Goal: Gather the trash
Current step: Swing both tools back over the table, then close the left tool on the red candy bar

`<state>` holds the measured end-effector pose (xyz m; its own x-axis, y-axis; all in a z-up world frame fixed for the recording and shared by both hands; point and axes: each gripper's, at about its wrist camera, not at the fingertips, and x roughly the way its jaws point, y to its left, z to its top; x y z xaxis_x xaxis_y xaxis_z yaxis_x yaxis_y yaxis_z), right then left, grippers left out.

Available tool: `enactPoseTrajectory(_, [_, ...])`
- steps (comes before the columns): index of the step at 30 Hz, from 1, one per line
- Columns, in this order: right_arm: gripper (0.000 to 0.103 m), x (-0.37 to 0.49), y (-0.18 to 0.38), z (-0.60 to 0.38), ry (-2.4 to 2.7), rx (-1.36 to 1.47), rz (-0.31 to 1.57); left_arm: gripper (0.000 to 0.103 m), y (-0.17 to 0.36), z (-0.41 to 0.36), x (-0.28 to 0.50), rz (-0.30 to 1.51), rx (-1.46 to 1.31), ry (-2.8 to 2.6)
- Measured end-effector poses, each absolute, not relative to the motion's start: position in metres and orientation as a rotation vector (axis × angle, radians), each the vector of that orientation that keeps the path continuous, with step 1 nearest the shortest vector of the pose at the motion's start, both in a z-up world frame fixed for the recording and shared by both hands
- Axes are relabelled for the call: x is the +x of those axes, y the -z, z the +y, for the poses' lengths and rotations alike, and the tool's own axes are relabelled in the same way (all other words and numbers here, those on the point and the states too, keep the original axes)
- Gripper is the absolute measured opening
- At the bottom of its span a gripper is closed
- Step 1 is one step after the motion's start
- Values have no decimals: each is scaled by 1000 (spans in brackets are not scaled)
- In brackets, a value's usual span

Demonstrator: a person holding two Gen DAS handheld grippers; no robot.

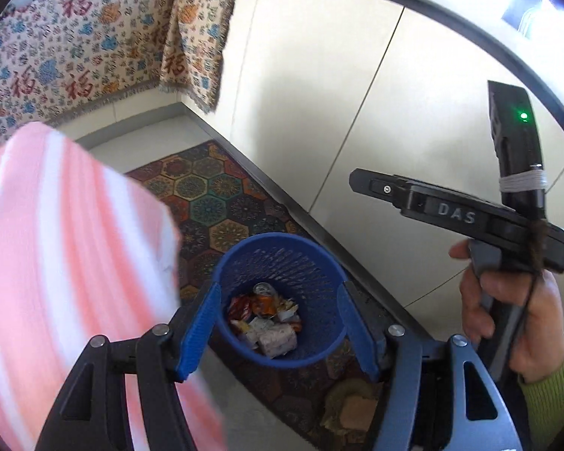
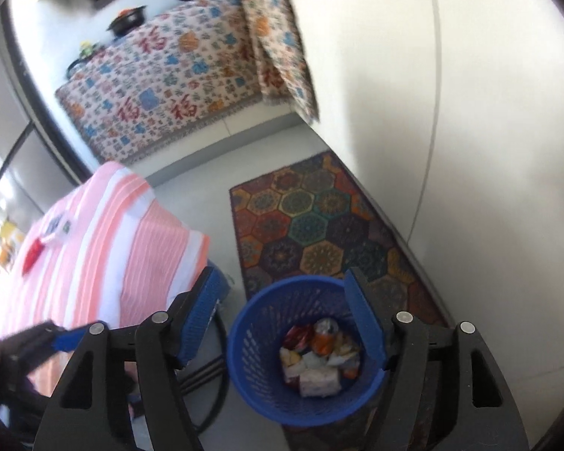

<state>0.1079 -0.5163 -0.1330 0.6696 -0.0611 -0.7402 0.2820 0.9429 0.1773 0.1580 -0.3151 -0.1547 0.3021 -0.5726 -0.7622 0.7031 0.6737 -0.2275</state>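
1. Blue pads of the left gripper fill the bottom of its own view, spread apart with nothing between them, hanging right above the blue basket.
2. Over on the other side, the right gripper is released too, jaws wide and bare, with the same basket just under its right finger.
3. Trash sits at the bottom of the basket: a drink can standing among crumpled wrappers and a pale paper packet. The basket itself stands on the edge of the patterned rug, close to the white wall.
4. Handling call: all of this looks light. The can is thin and would dent under a hard squeeze, and its round side may slip, so pinch it across the body. Wrappers are soft and crinkly; grab a bunched fold rather than a flat face.
5. The basket looks like stiff perforated plastic, light even when loaded. Its rim is the natural place to take hold, one pad inside and one outside.
6. A pink striped cloth covers the tabletop to the left, and a few small scraps still lie on it.
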Motion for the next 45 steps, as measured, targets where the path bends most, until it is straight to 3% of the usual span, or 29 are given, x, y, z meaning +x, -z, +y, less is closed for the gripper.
enactPoseTrajectory(5, [77,112,132,-437,97,59,794,67,142,-225,149,900,131,740])
enactPoseTrajectory(10, [78,120,136,-351,-74,53,827,69,146,-127,154,903,106,576])
enactPoseTrajectory(12, [89,126,138,-312,-133,44,856,69,150,-90,163,902,121,500])
enactPoseTrajectory(14, [92,135,142,-273,-181,13,883,69,154,-57,173,901,138,426])
enactPoseTrajectory(22, [92,186,174,-166,-226,-127,948,69,172,36,205,924,111,256])
enactPoseTrajectory(25, [94,187,190,-162,-208,-130,949,71,179,47,208,920,108,259])
enactPoseTrajectory(27, [98,189,192,-167,-204,-99,960,83,181,47,209,909,132,260])
enactPoseTrajectory(29, [100,189,193,-170,-194,-84,967,88,180,48,212,913,128,279])
enactPoseTrajectory(39, [102,193,191,-166,-176,-92,970,88,134,46,316,903,157,475])
enactPoseTrajectory(45, [102,193,191,-166,-177,-90,970,88,153,18,386,1013,184,532])
